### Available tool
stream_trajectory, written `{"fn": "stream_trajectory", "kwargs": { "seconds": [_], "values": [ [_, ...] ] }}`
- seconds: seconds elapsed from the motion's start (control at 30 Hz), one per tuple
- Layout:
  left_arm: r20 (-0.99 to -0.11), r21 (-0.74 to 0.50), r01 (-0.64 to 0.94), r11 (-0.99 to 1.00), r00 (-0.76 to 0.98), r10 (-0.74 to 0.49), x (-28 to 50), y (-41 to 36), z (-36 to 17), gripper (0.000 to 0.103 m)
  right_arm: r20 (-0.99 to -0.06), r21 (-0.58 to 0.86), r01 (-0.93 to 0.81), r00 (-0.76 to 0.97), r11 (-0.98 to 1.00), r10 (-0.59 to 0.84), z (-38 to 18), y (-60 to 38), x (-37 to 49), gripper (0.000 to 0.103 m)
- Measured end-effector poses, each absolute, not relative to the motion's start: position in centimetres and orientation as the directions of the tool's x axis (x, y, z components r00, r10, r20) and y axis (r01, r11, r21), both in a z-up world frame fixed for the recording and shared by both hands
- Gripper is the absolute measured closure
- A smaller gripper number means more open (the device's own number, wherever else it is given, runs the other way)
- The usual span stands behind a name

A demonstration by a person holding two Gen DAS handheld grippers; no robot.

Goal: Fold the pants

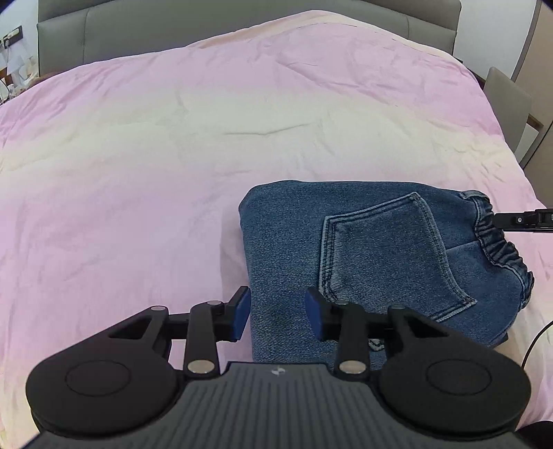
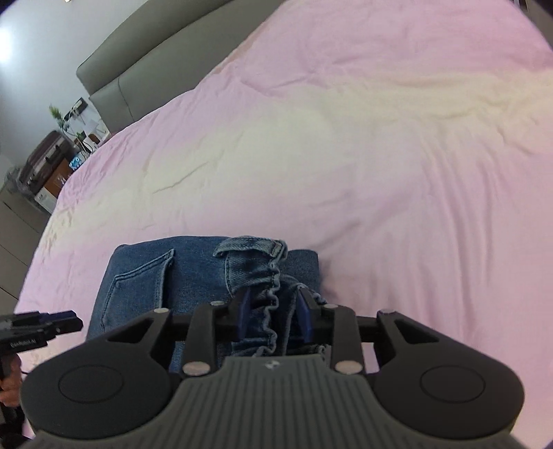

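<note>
Folded blue jeans (image 1: pixel 363 248) lie on the pink bedcover near its front edge, back pocket up. My left gripper (image 1: pixel 278 312) straddles the stack's left edge: one blue pad rests beside the edge, the other on top of flat denim, with no pinch visible. My right gripper (image 2: pixel 273 311) is shut on the bunched elastic waistband (image 2: pixel 273 276), which stands up off the folded jeans (image 2: pixel 193 269). In the left wrist view the right gripper (image 1: pixel 508 221) reaches in from the right to the waistband (image 1: pixel 497 241). The left gripper (image 2: pixel 65 319) shows at the left edge of the right wrist view.
The pink bedcover (image 1: pixel 172 155) stretches wide and wrinkled beyond the jeans. A grey headboard (image 1: pixel 242 31) lines the far side. A grey chair (image 1: pixel 508 100) stands off the bed's right side, and a suitcase with bedside clutter (image 2: pixel 52 155) off its left. A thin black cable (image 1: pixel 535 342) hangs at the right.
</note>
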State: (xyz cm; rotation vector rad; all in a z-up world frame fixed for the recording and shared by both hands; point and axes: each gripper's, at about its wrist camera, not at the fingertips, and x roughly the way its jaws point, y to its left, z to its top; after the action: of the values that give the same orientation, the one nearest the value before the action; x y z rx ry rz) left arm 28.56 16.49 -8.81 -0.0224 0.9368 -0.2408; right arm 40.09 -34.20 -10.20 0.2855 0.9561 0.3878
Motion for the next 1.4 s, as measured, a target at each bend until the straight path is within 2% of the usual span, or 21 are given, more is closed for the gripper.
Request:
{"fn": "stream_trajectory", "kwargs": {
  "seconds": [0.07, 0.23, 0.47, 0.77, 0.87, 1.07, 1.13, 1.2, 1.27, 1.3, 1.4],
  "values": [
    [-0.79, -0.117, 0.21, 0.971, 0.572, -0.219, 27.8, 16.2, -8.7, 0.06, -0.718, 0.331, -0.241, 0.564, 0.912, 0.409, -8.4, -33.7, 38.1, 0.071],
    [-0.783, -0.079, 0.277, 0.958, 0.577, -0.231, 25.8, 14.5, -9.5, 0.06, -0.668, 0.235, -0.388, 0.602, 0.891, 0.438, -6.4, -30.5, 32.4, 0.072],
    [-0.796, -0.021, 0.324, 0.946, 0.567, -0.212, 23.8, 13.4, -11.4, 0.06, -0.71, 0.051, -0.398, 0.63, 0.916, 0.313, -10.5, -27.7, 28.6, 0.073],
    [-0.811, 0.002, 0.292, 0.956, 0.561, -0.169, 22.7, 13.2, -13.0, 0.06, -0.743, 0.094, -0.321, 0.607, 0.942, 0.281, -14.2, -28.0, 29.2, 0.079],
    [-0.81, -0.005, 0.279, 0.96, 0.562, -0.167, 22.6, 13.2, -12.5, 0.06, -0.747, 0.063, -0.331, 0.61, 0.942, 0.264, -14.2, -27.5, 29.3, 0.079],
    [-0.814, -0.052, 0.269, 0.962, 0.547, -0.197, 22.6, 14.6, -10.5, 0.059, -0.765, 0.086, -0.322, 0.584, 0.943, 0.27, -13.0, -27.8, 30.1, 0.078],
    [-0.806, -0.074, 0.254, 0.964, 0.554, -0.208, 22.2, 15.6, -9.6, 0.059, -0.761, 0.089, -0.337, 0.585, 0.937, 0.282, -11.7, -27.9, 29.7, 0.073],
    [-0.797, -0.073, 0.245, 0.967, 0.569, -0.204, 21.9, 16.5, -8.9, 0.051, -0.755, 0.152, -0.333, 0.568, 0.93, 0.327, -10.4, -28.7, 29.4, 0.049],
    [-0.788, -0.092, 0.226, 0.97, 0.579, -0.21, 22.0, 17.3, -8.4, 0.042, -0.764, 0.194, -0.315, 0.545, 0.929, 0.345, -9.8, -29.6, 29.5, 0.039],
    [-0.783, -0.117, 0.214, 0.97, 0.58, -0.223, 22.2, 17.8, -8.2, 0.036, -0.769, 0.214, -0.305, 0.534, 0.928, 0.352, -9.7, -30.1, 29.5, 0.036],
    [-0.778, -0.214, 0.194, 0.957, 0.558, -0.287, 23.3, 19.0, -8.0, 0.031, -0.772, 0.296, -0.226, 0.516, 0.928, 0.372, -9.9, -32.3, 29.6, 0.031]
  ]
}}
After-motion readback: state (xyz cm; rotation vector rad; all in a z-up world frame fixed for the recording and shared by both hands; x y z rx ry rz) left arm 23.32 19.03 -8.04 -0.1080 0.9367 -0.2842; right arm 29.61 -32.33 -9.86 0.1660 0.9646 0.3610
